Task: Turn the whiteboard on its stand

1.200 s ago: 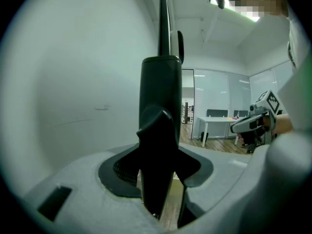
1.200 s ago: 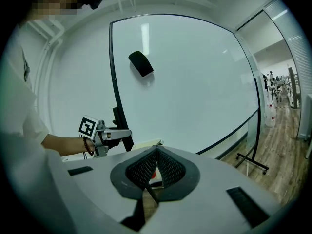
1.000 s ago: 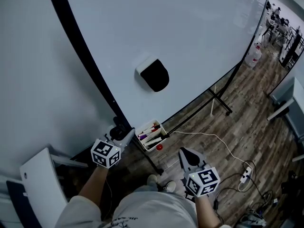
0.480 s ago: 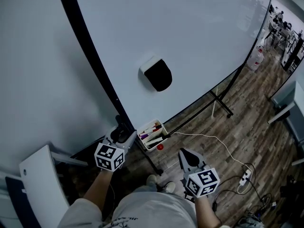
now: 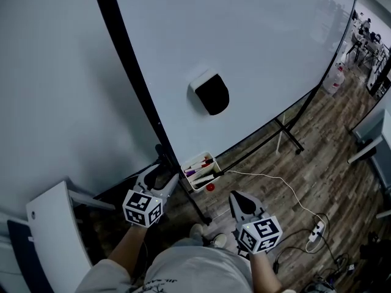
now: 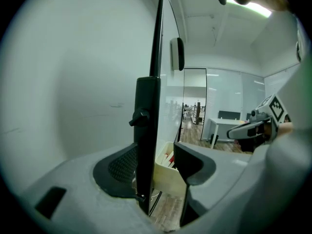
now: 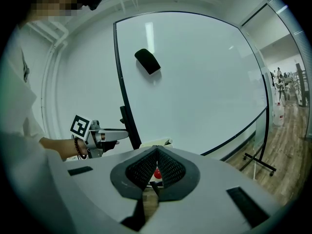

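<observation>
The big whiteboard (image 5: 256,41) stands on its wheeled stand, its black side frame (image 5: 131,84) running down to my left gripper (image 5: 164,168). In the left gripper view the frame's black post (image 6: 147,130) stands between that gripper's (image 6: 156,155) jaws. It lies close against the left pad, with a gap to the right pad, so the jaws are open around it. My right gripper (image 5: 239,198) hangs lower right, away from the board, and its (image 7: 156,152) jaws are shut on nothing.
A black eraser (image 5: 211,93) clings to the board. A cream marker tray (image 5: 200,171) hangs at the lower edge, a red knob (image 5: 210,187) below it. The stand's legs (image 5: 287,133) and a cable with a power strip (image 5: 316,229) lie on the wood floor. A white panel (image 5: 55,237) stands at left.
The left gripper has drawn back a little toward me along the frame and its jaws have widened off the post. The board's edge sits farther right. The right gripper has not moved.
</observation>
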Tool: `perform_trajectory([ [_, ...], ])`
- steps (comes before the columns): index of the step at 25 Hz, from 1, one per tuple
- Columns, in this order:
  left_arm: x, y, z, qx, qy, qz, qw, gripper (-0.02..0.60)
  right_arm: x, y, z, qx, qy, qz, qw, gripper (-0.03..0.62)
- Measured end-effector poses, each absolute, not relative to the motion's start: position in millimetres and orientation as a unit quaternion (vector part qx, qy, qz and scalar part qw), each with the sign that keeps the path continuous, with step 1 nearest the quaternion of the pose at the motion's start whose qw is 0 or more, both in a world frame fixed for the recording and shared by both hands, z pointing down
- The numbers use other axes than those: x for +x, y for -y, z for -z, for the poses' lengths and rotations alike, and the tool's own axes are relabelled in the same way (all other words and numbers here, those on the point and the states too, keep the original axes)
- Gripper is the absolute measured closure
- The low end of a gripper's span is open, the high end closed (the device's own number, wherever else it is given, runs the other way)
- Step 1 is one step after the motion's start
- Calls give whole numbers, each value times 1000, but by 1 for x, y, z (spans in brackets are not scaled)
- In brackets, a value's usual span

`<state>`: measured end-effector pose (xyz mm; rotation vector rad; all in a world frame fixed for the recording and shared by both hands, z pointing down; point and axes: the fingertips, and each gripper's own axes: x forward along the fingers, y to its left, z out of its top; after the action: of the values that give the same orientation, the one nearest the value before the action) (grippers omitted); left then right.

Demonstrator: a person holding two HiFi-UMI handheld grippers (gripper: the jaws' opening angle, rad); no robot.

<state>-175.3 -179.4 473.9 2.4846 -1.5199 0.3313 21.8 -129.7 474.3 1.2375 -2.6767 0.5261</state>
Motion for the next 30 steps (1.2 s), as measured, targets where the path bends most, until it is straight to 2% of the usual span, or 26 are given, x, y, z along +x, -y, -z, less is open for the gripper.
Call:
perform_trajectory([
  [6,-159,162,-476,847,505,-117,117,348,13,126,-474,401,896,-174,76,588],
  [12,-120,143,-478,861,479,-113,127,389,10,124,-472,396,899,-172,77,588],
  [23,-72,125,-467,875,458,-95,123,562,11,118,-468,400,898,-169,74,588],
  [30,-44,123,-465,879,452,-83,130,572,16,118,-466,413,892,-166,76,588],
])
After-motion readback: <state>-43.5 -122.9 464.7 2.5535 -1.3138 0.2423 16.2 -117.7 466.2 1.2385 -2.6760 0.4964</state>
